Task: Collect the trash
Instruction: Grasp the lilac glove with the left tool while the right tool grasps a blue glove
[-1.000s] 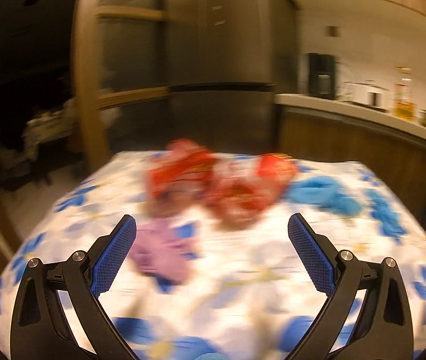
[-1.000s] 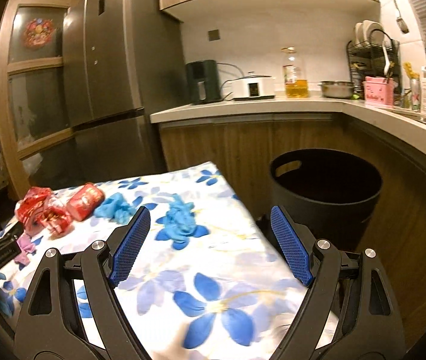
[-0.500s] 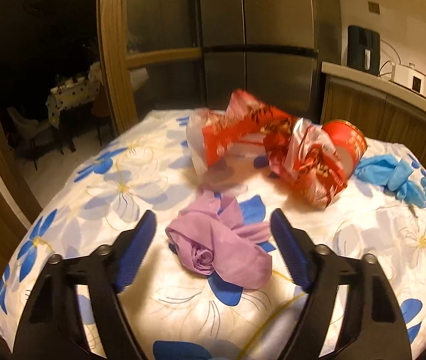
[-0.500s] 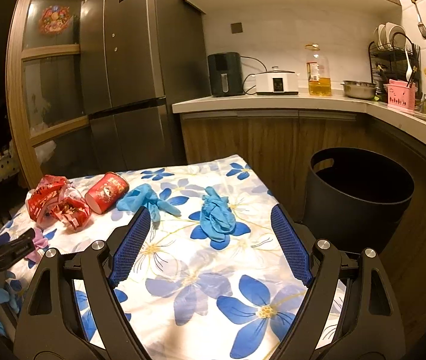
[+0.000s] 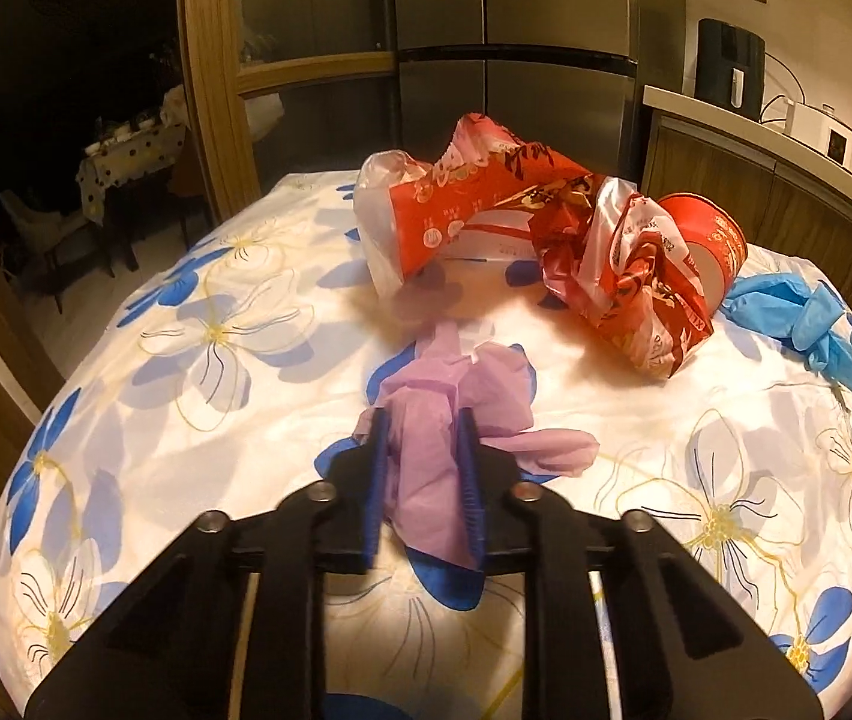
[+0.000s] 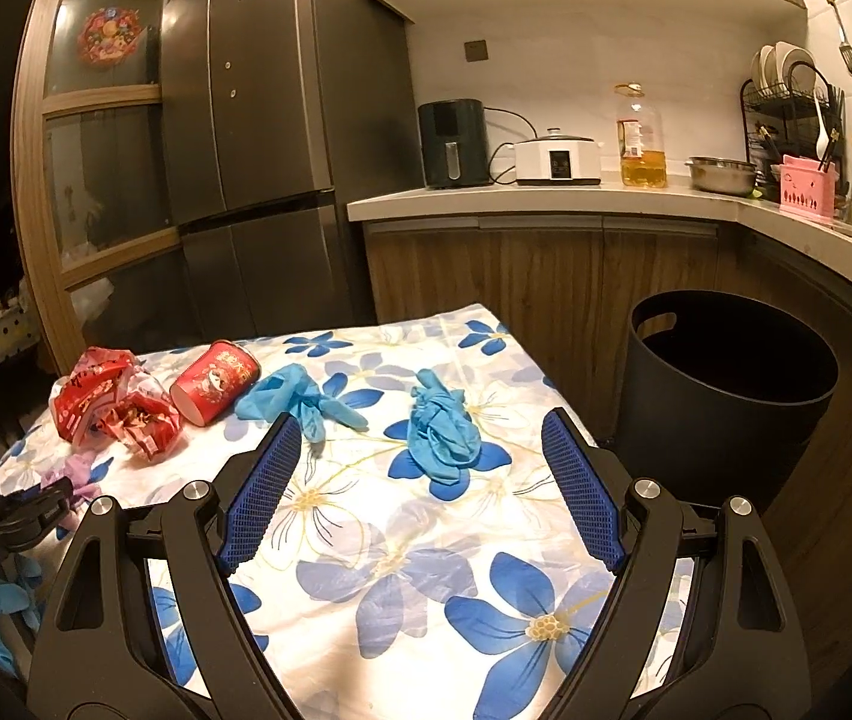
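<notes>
A crumpled purple glove (image 5: 486, 390) lies on the flowered tablecloth (image 5: 216, 360). My left gripper (image 5: 420, 420) has its jaws closing on the glove, and both blue pads press into its bunched middle. In the right wrist view the same left gripper (image 6: 60, 492) and purple glove (image 6: 75, 471) show at the table's left edge. My right gripper (image 6: 420, 420) hovers open over the cloth with nothing in it. A blue glove (image 6: 441, 438) lies just beyond its fingertips. A second blue glove (image 6: 300, 399), a red can (image 6: 216, 381) and red wrappers (image 6: 114, 402) lie further left.
A black round bin (image 6: 726, 396) stands on the floor right of the table, below the curved counter (image 6: 546, 201). A fridge (image 6: 282, 150) and a wooden door frame rise behind the table. The counter carries appliances, an oil bottle and a dish rack.
My left gripper went forward and down over the purple glove and its jaws came together around it. The right gripper shifted a little over the table and stayed open.
</notes>
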Demonstrator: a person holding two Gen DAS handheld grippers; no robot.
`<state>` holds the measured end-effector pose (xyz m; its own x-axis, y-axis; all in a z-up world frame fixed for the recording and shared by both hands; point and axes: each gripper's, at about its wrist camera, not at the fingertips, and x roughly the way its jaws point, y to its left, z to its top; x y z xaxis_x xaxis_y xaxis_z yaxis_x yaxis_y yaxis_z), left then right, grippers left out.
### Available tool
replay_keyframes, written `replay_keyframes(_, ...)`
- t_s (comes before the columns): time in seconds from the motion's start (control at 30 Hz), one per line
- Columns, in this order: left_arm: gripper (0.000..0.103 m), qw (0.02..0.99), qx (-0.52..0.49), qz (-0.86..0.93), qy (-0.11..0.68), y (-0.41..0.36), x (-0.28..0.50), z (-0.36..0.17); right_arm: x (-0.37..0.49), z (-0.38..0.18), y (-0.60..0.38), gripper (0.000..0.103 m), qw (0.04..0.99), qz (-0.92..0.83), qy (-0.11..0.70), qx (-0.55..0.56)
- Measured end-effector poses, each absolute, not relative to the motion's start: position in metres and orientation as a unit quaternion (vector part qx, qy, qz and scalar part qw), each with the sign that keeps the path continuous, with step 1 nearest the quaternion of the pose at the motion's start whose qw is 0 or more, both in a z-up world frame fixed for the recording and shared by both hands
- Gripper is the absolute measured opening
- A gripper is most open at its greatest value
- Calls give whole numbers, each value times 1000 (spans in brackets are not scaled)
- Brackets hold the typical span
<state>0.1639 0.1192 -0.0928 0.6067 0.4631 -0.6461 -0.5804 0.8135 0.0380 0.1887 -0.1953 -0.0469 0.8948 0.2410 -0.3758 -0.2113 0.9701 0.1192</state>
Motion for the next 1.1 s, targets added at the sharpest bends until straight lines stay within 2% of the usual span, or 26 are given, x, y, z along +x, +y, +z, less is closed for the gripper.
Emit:
replay_keyframes(0.17,9,896,-94,282,330,120,163,-92,191,-49,-196,81,972,116,201,36)
replay_keyframes(0.57,6,917,-104,251,293,109,151,-76,247,-84,-191,79,965,96,243,25)
replay_keyframes(0.87,6,938,-85,193,273,69,158,-57,322,-112,-180,60,940,100,325,40)
replay_keyframes(1.1,6,950,-72,169,254,48,162,-44,346,-134,-172,37,921,102,375,32)
